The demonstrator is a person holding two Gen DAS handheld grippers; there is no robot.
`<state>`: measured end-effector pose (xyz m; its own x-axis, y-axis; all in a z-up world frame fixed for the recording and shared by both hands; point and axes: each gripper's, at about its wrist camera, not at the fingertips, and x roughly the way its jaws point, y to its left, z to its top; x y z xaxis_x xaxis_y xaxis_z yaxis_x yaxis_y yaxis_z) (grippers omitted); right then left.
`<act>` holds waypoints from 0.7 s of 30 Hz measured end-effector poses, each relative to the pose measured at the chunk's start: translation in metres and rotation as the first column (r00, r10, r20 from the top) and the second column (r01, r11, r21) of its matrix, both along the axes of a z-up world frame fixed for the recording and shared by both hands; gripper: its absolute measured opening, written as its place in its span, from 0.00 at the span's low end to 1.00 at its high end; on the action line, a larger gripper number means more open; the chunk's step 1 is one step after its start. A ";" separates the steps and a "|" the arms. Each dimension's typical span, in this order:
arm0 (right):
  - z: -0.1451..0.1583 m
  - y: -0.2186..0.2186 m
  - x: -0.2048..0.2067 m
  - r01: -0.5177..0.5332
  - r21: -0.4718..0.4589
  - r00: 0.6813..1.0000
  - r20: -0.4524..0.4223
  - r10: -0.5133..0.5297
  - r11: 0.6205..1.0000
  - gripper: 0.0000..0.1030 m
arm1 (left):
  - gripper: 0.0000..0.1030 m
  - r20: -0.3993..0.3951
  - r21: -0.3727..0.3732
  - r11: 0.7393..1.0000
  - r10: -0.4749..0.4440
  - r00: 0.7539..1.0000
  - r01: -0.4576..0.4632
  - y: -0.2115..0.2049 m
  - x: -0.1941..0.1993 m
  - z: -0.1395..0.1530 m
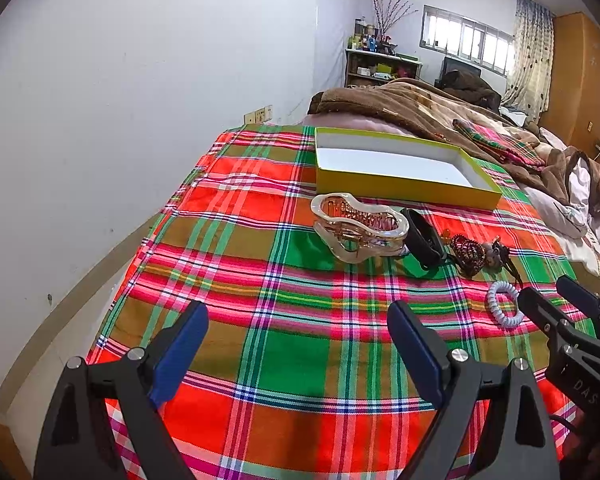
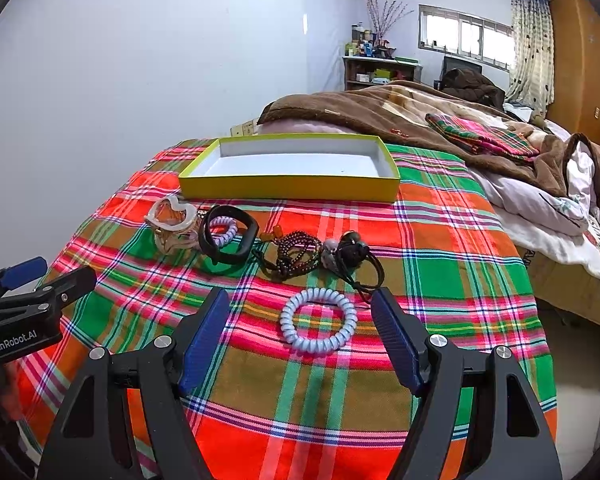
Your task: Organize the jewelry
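Box (image 2: 288, 190), long axis left-right, coil band (image 2: 318, 321) flat btwn right tongs (image 2: 300, 332).

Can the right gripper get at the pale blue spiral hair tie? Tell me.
Probably yes: the right gripper is open and the spiral hair tie lies flat on the plaid cloth between its fingers, nothing blocking.

Bare plaid cloth (image 2: 300, 392) is lying open toward six o'clock, while the jewelry row, from hair claw (image 2: 172, 220) to beaded bracelets (image 2: 296, 254), is blocking the yellow box (image 2: 288, 188) at twelve.
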<state>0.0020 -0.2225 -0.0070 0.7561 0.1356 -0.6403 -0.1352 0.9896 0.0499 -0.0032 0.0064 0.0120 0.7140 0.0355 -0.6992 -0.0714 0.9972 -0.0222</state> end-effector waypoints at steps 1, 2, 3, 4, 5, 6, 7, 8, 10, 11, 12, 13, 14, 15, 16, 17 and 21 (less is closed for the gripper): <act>0.000 0.000 0.000 0.000 0.000 1.000 -0.001 0.000 1.000 0.71 | 0.90 -0.002 0.000 1.000 0.000 1.000 0.000 0.000 0.000 0.000; 0.000 0.000 0.000 0.000 0.001 1.000 -0.002 0.000 1.000 0.71 | 0.90 -0.004 0.000 1.000 0.000 1.000 0.000 0.000 0.000 0.000; 0.000 0.000 0.000 -0.001 0.002 1.000 -0.003 0.001 1.000 0.71 | 0.90 -0.003 0.000 1.000 0.000 1.000 0.000 0.000 0.000 0.000; 0.000 0.000 0.000 -0.001 0.003 1.000 -0.003 0.001 1.000 0.71 | 0.90 -0.004 0.000 1.000 0.000 1.000 0.000 0.000 0.000 0.000; 0.000 0.001 0.001 0.000 0.002 1.000 -0.003 0.000 1.000 0.71 | 0.90 -0.004 -0.001 1.000 0.000 1.000 0.000 0.000 0.001 0.000; 0.000 0.002 0.000 -0.002 0.001 1.000 -0.002 0.002 1.000 0.71 | 0.90 -0.003 0.000 1.000 0.000 1.000 0.000 0.000 0.000 0.000; 0.000 0.002 0.000 -0.004 0.000 1.000 -0.001 0.004 1.000 0.71 | 0.90 -0.004 0.001 1.000 0.000 1.000 0.000 0.000 0.000 0.000; 0.000 0.002 0.000 -0.005 0.000 1.000 -0.001 0.005 1.000 0.71 | 0.90 -0.003 0.001 1.000 0.001 1.000 -0.001 0.000 0.000 0.000; 0.001 0.002 0.000 -0.005 -0.002 1.000 0.000 0.005 1.000 0.71 | 0.90 -0.003 0.000 1.000 0.001 1.000 -0.001 0.000 0.001 0.000; 0.001 0.002 0.000 -0.005 -0.003 1.000 0.000 0.005 1.000 0.71 | 0.90 -0.003 0.000 1.000 0.002 1.000 -0.002 -0.001 0.001 -0.001; 0.001 0.003 0.000 -0.005 -0.004 1.000 0.001 0.005 1.000 0.71 | 0.90 -0.002 0.001 1.000 0.003 1.000 -0.003 -0.001 0.000 -0.001; 0.001 0.003 0.000 -0.004 -0.006 1.000 0.002 0.004 1.000 0.71 | 0.90 -0.003 0.000 1.000 0.002 1.000 -0.002 -0.001 0.000 -0.001; 0.001 0.003 0.000 -0.003 -0.006 1.000 0.002 0.003 1.000 0.71 | 0.90 -0.002 0.000 1.000 0.002 1.000 -0.002 -0.001 0.000 -0.001; 0.001 0.003 0.000 -0.003 -0.005 1.000 0.001 0.003 1.000 0.71 | 0.90 0.000 0.001 1.000 0.002 1.000 -0.002 -0.001 0.000 -0.001; 0.001 0.003 0.000 -0.003 -0.006 1.000 0.002 0.003 1.000 0.71 | 0.90 0.000 0.002 1.000 0.001 1.000 -0.001 -0.001 0.000 -0.001; 0.001 0.003 0.000 -0.002 -0.006 1.000 0.002 0.002 1.000 0.71 | 0.90 -0.001 0.003 1.000 0.000 1.000 0.000 -0.001 0.000 -0.001; 0.002 0.002 0.000 -0.001 -0.007 1.000 0.005 0.001 1.000 0.71 | 0.90 0.000 0.002 1.000 -0.001 1.000 0.001 -0.001 0.000 -0.001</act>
